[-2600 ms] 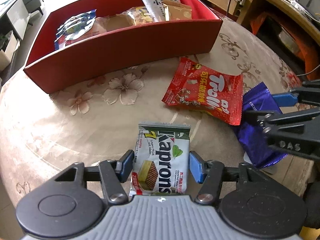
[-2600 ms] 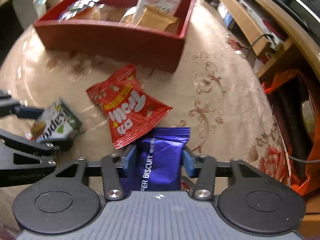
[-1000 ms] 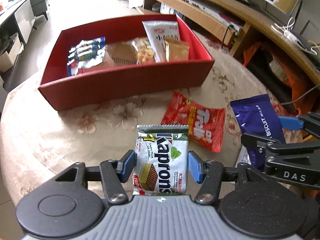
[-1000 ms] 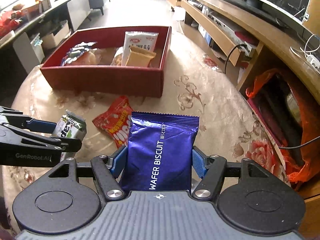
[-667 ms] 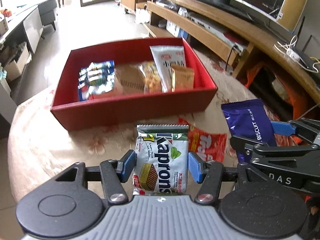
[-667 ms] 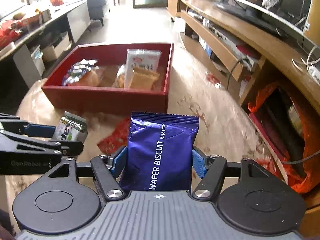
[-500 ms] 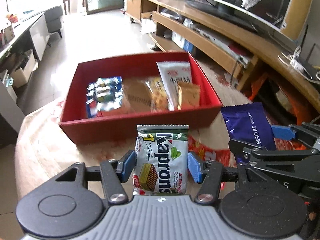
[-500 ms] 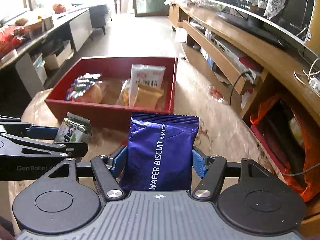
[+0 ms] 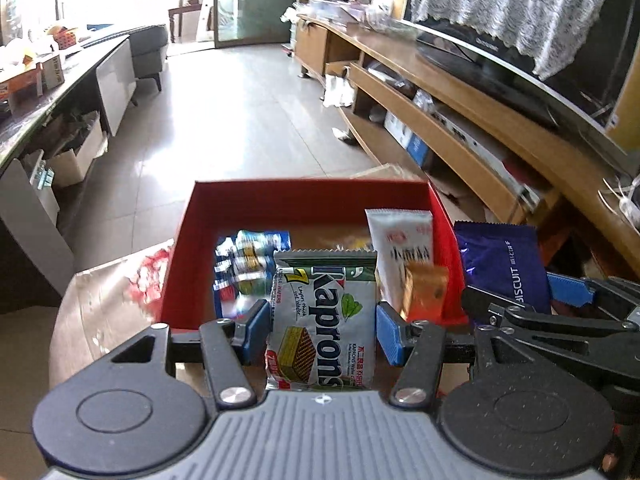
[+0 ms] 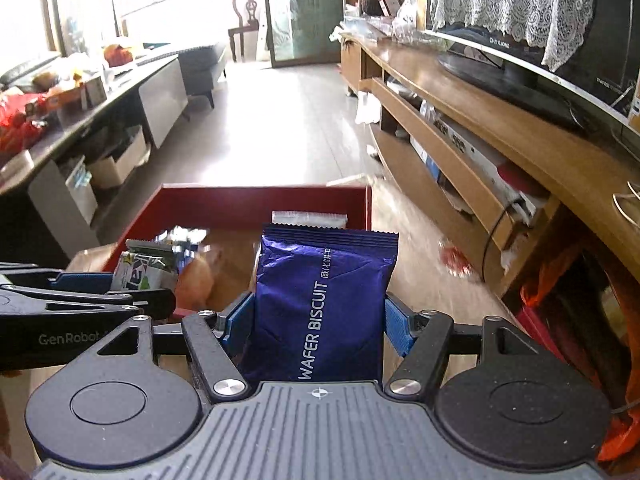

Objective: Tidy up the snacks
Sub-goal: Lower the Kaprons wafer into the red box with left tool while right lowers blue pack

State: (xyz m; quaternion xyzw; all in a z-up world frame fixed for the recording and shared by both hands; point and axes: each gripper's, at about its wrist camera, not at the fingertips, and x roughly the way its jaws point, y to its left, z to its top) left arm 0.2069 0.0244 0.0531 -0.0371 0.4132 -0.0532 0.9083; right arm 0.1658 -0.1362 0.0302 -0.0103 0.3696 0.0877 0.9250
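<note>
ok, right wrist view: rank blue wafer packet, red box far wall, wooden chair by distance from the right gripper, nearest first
1. Blue wafer packet: clamped between the right gripper pads, dead centre.
2. Red box far wall: ahead, past the packet's top edge.
3. Wooden chair: far end of the room, beside the glass door.

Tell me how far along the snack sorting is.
Done: several packets already lie in the red box. In hand: the left gripper grips the Kaprons wafer packet, the right gripper the blue wafer biscuit bag, both raised before the box. Left: dropping both in; no other loose snack shows now.
</note>
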